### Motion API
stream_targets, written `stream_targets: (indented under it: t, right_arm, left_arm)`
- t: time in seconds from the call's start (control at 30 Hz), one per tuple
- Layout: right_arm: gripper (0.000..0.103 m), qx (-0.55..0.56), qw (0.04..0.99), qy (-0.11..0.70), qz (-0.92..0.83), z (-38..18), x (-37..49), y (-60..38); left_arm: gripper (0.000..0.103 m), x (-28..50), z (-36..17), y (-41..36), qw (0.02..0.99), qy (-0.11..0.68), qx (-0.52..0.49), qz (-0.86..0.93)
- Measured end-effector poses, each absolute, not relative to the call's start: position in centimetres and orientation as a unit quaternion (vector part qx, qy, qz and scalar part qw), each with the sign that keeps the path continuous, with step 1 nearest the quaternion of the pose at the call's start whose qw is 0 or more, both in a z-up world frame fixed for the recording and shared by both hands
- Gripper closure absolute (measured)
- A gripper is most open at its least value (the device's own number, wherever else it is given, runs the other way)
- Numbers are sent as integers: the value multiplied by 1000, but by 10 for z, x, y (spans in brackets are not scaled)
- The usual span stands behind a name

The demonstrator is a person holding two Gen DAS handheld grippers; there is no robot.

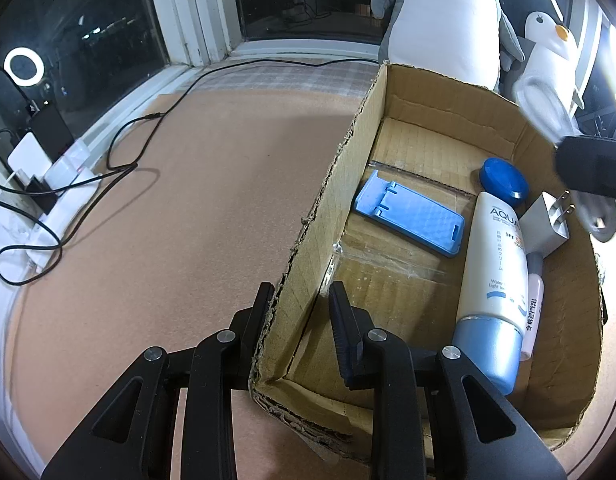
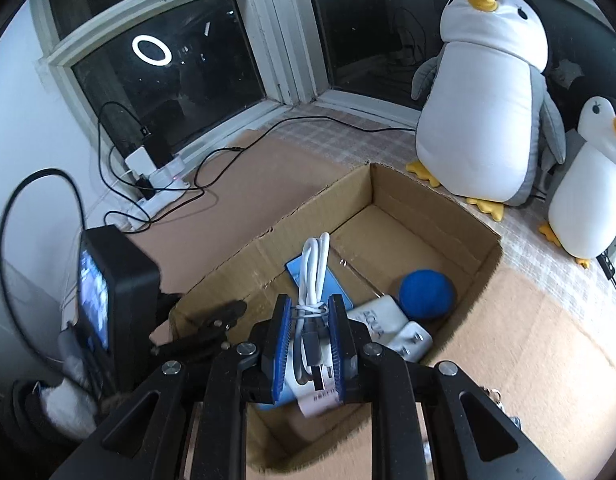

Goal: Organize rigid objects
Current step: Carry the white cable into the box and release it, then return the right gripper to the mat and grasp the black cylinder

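Cardboard box [image 1: 347, 184] on brown mat [image 1: 168, 220]; left claw [image 1: 300, 300] grips its wall, right claw [image 2: 308, 320] white cable [image 2: 313, 268].

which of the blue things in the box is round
The blue cap on the sunscreen tube, near the box's far end. The blue phone stand beside it is flat and rectangular.

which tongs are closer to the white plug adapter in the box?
Right. The right tongs, shut on a bundled white cable, hang over the box just above the white plug adapter. The left tongs clamp the cardboard box wall at the opposite side.
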State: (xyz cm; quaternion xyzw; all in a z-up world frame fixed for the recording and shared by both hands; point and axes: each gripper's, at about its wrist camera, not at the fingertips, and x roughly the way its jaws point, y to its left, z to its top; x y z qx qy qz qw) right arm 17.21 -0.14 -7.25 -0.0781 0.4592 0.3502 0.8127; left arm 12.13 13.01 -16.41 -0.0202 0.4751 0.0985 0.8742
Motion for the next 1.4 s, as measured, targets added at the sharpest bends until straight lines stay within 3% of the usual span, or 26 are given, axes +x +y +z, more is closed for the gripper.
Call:
stream_targets:
  t: [0.67, 0.77, 0.83, 1.03, 1.4]
  right_arm:
    - [85, -108, 821, 464, 315, -94, 190, 17]
    - [76, -108, 824, 461, 311, -92, 192, 16]
    - [60, -112, 828, 455, 308, -91, 192, 16]
    - [40, -117, 839, 443, 294, -85, 192, 13]
    - [37, -119, 845, 437, 283, -77, 189, 1]
  left_arm:
    - [78, 121, -164, 130, 874, 475, -22, 97]
    - [78, 121, -164, 131, 874, 475, -23, 97]
    - [78, 121, -165, 131, 874, 475, -23, 97]
    - [78, 121, -164, 131, 874, 475, -23, 97]
    - [78, 121, -164, 131, 874, 476, -23, 97]
